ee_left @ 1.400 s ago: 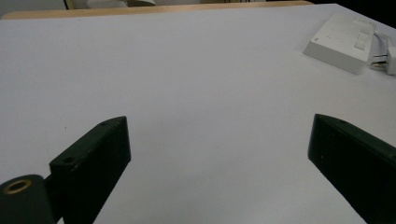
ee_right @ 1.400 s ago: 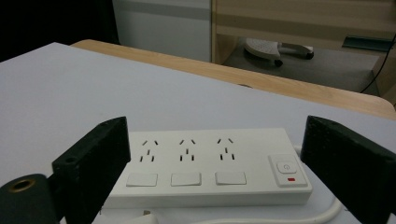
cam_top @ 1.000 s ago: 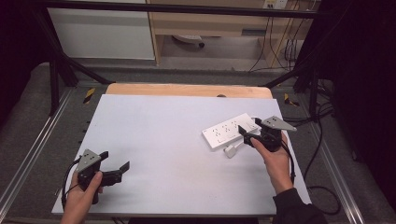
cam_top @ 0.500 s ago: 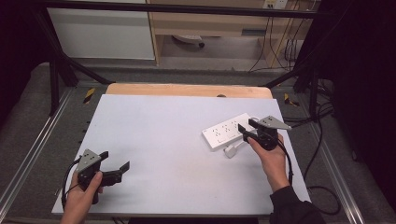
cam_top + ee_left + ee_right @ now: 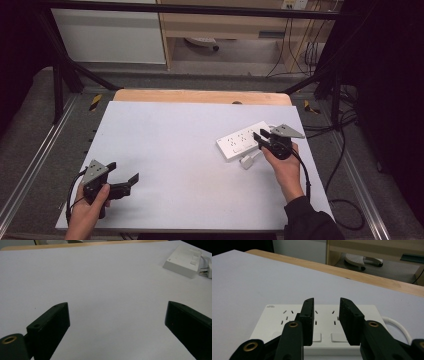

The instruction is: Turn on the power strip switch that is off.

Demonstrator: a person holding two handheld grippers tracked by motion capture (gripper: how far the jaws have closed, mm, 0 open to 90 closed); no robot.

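High view first: we see the right gripper (image 5: 260, 138) over the near end of a white power strip (image 5: 242, 141) that lies flat on the white table (image 5: 175, 145), on the person's right side. We read the strip as a flat rectangular block with rounded corners, a row of slotted sockets along its top and a white cable (image 5: 248, 161) with a plug leaving its near end.

Right gripper view: we see the right gripper (image 5: 325, 322) with its fingers (image 5: 308, 317) just above the strip (image 5: 287, 317), whose top face shows paired socket slots ahead of the fingers and two square buttons between and below them. The fingers have just been closing and now stand part-way shut with a gap between them; we see no thing pressed between the pads.

Left gripper view: we see the left gripper (image 5: 117, 327) with its fingers (image 5: 50, 327) spread wide over bare table, nothing between them. The strip (image 5: 182, 261) lies well ahead and to the right of them. In the high view the left gripper (image 5: 125, 181) sits near the front left corner.
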